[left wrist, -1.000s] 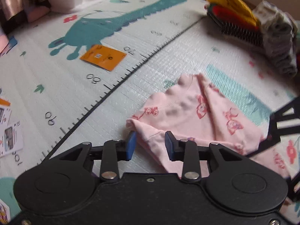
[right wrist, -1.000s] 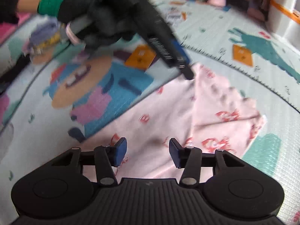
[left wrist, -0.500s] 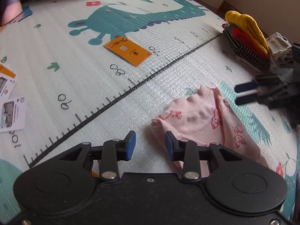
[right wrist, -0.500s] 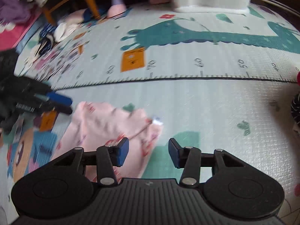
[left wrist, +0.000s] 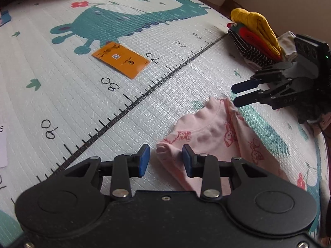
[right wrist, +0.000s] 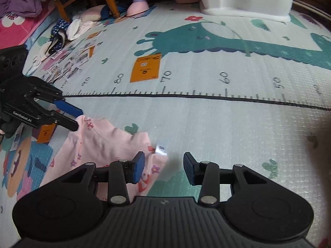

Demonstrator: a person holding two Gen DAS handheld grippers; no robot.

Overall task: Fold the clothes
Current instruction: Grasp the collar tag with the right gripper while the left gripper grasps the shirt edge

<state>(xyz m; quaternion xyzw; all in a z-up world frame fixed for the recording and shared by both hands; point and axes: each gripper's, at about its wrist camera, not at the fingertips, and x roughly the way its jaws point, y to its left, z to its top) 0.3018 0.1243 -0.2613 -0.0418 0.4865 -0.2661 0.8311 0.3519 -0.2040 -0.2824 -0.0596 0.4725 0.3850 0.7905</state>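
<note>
So we see the pink garment [left wrist: 217,130] lying crumpled on the play mat [left wrist: 144,107] (dinosaur print). Our left tongs [left wrist: 164,158] stand part open at its near corner, pads not pressing it. Our right tongs [right wrist: 163,166], which have just been closing, stay open at the labelled corner, gripping nothing.

Bare play mat [right wrist: 227,124] beyond the pink garment [left wrist: 215,132] is unobstructed; stacked clothes [left wrist: 254,39] block its far end.
</note>
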